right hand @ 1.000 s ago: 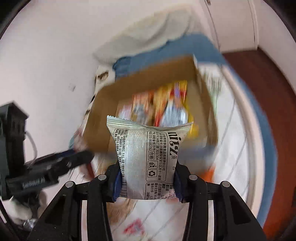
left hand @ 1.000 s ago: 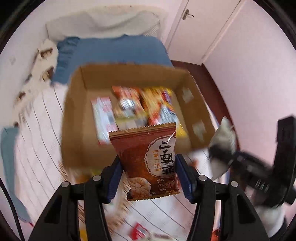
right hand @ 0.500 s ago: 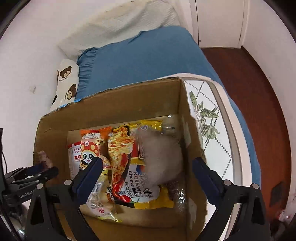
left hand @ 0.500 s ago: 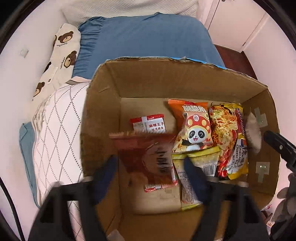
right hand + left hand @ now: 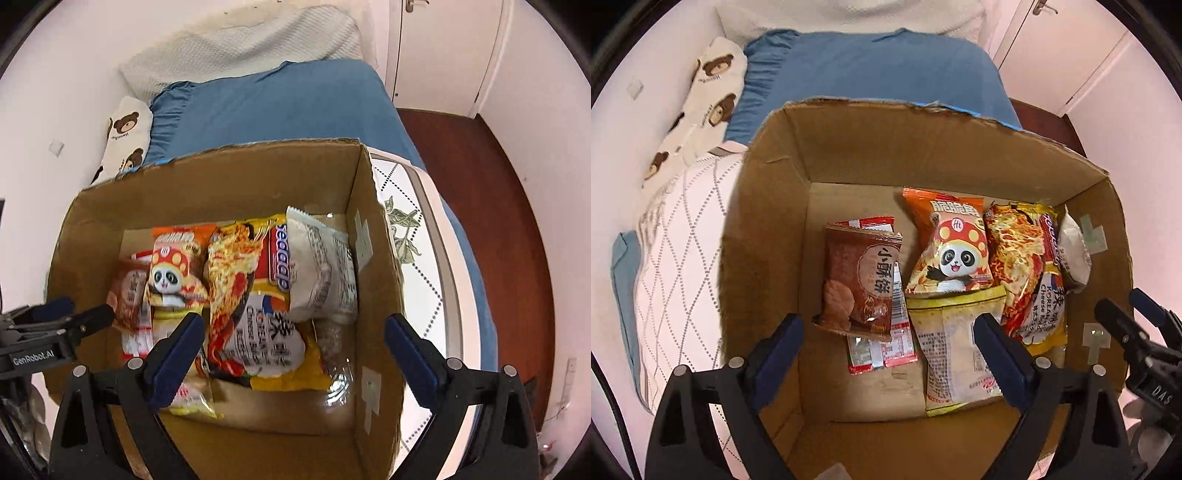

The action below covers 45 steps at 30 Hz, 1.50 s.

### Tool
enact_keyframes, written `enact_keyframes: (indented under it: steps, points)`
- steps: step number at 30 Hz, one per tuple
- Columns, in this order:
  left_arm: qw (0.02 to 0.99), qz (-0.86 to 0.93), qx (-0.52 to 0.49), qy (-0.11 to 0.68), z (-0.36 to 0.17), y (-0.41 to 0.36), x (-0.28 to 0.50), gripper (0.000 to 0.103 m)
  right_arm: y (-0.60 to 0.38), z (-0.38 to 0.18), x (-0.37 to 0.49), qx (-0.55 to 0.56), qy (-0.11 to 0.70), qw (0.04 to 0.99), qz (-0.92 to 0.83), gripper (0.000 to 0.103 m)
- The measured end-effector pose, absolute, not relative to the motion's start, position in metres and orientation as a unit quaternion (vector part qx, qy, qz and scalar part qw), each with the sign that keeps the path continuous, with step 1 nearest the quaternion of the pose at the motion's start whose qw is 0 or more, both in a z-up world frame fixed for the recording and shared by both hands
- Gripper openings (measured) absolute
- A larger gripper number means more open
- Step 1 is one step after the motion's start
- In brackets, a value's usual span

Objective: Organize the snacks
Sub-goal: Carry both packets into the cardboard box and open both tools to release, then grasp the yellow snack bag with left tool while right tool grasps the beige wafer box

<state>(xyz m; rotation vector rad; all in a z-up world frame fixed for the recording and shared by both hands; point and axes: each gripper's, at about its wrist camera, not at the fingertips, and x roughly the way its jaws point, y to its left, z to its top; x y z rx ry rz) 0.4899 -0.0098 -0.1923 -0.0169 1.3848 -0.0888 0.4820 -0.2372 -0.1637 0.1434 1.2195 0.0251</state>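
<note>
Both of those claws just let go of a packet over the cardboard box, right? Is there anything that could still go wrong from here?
A few things, probably minor. The brown packet landed on top of the red-and-white packet, hiding it, so the pile may get messy. The silver packet leans against the box wall and may slip. Both the left gripper and the right gripper hang open low over the cardboard box; lifting out carelessly, they might catch its rim.
</note>
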Motion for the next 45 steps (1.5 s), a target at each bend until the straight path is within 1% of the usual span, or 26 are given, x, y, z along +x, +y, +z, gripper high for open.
enact_keyframes:
  steps: [15, 26, 32, 36, 39, 42, 45]
  points:
    - [0.848, -0.039, 0.010, 0.529, -0.120, -0.017, 0.389, 0.094, -0.220, -0.096, 0.376, 0.046, 0.498, 0.866, 0.018, 0.100]
    - [0.876, -0.054, 0.001, 0.478, -0.072, -0.015, 0.324, 0.094, -0.221, -0.041, 0.307, 0.067, 0.447, 0.892, 0.019, 0.100]
    - [0.887, -0.054, -0.005, 0.459, -0.055, -0.010, 0.298, 0.094, -0.222, -0.025, 0.280, 0.083, 0.435, 0.896, 0.022, 0.100]
    - [0.888, -0.052, -0.009, 0.457, -0.052, -0.004, 0.283, 0.094, -0.221, -0.029, 0.268, 0.090, 0.443, 0.892, 0.027, 0.100]
    - [0.883, -0.045, -0.011, 0.468, -0.062, 0.004, 0.270, 0.094, -0.215, -0.050, 0.254, 0.091, 0.469, 0.878, 0.035, 0.100]
    - [0.869, -0.030, -0.002, 0.493, -0.090, 0.014, 0.253, 0.094, -0.201, -0.087, 0.238, 0.083, 0.514, 0.852, 0.055, 0.100]
    - [0.845, -0.013, 0.015, 0.534, -0.134, 0.027, 0.231, 0.094, -0.180, -0.129, 0.218, 0.064, 0.564, 0.819, 0.085, 0.100]
